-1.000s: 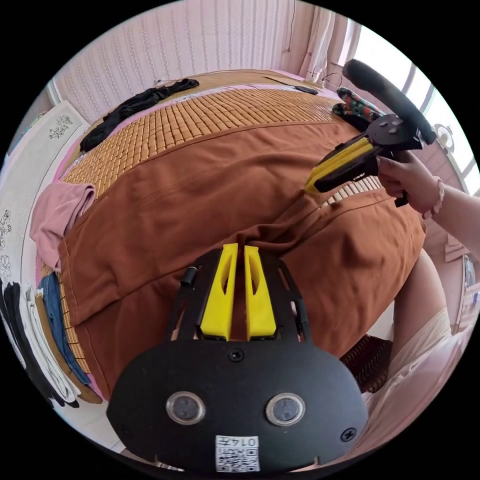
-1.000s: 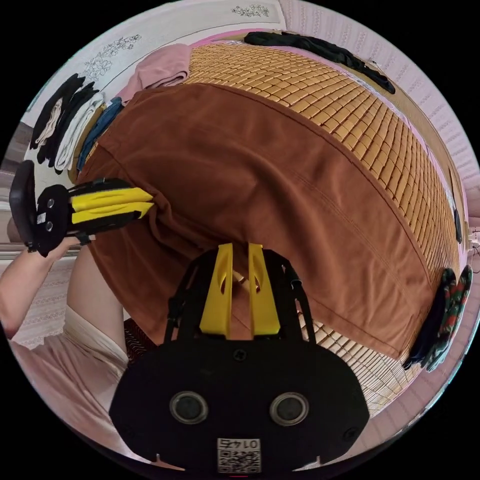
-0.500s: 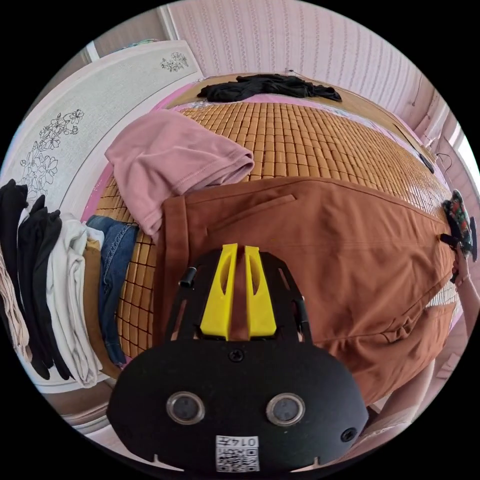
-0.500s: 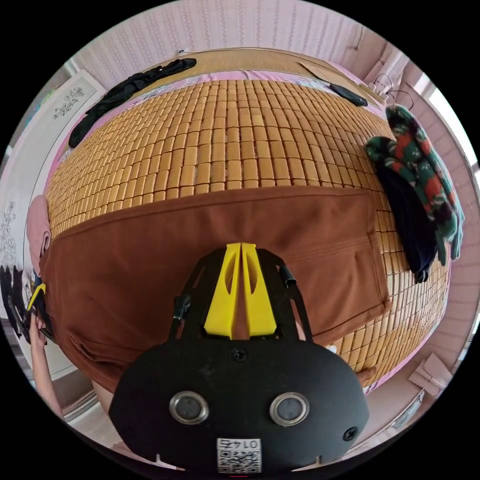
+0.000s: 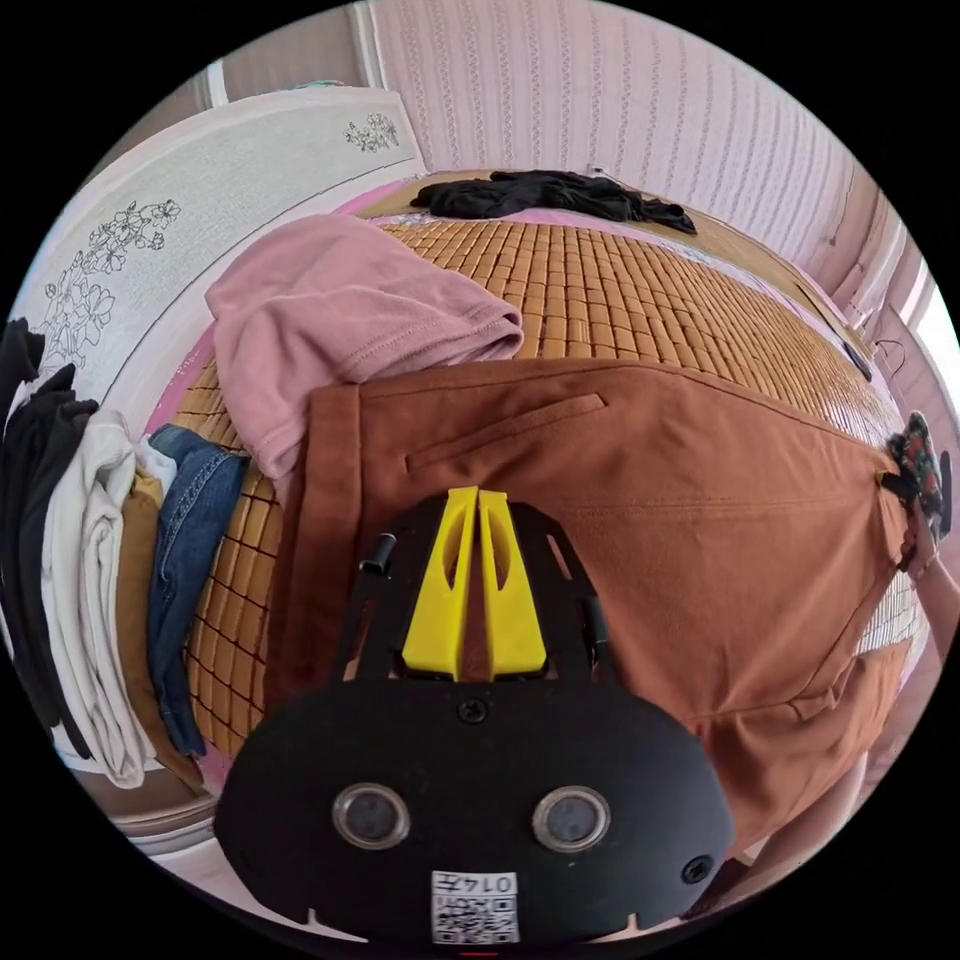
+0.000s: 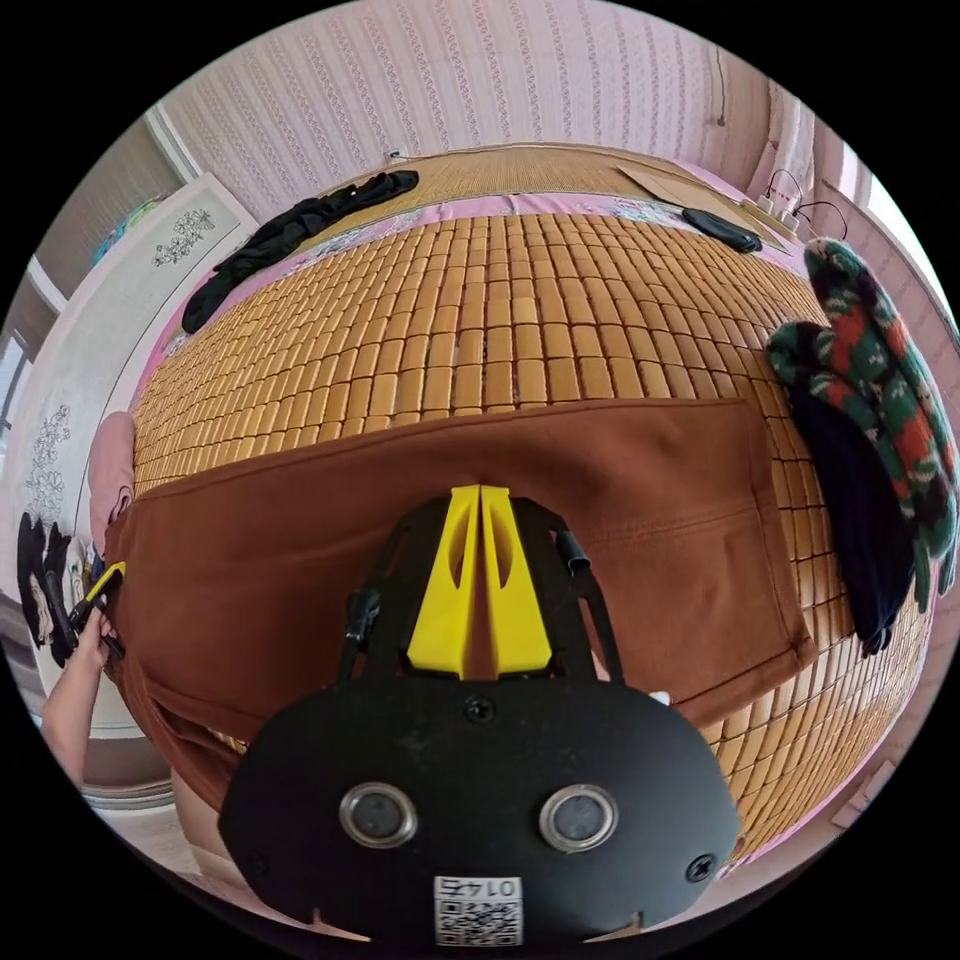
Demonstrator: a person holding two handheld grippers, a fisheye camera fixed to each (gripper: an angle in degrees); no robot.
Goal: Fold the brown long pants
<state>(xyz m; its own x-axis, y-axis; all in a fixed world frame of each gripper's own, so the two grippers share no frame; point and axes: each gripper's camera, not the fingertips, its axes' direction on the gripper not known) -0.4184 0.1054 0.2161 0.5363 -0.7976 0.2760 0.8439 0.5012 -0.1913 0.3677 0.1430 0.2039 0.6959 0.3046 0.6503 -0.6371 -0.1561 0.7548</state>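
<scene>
Brown long pants (image 5: 650,480) stretched across the bamboo mat (image 6: 500,320)
Left gripper (image 5: 477,495) and right gripper (image 6: 480,492) each clench the near edge, jaws together on the cloth; a pink garment (image 5: 340,310) touches the waistband end.

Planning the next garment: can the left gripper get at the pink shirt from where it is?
Probably yes, once free: the pink shirt lies just past the waistband, nothing between. But the left gripper is shut on the brown pants.

Brown pants (image 5: 640,480), pink garment (image 5: 340,310), black clothing (image 6: 290,235), golden-tan tiled mat (image 6: 500,320), red-green patterned knit (image 6: 880,350).
</scene>
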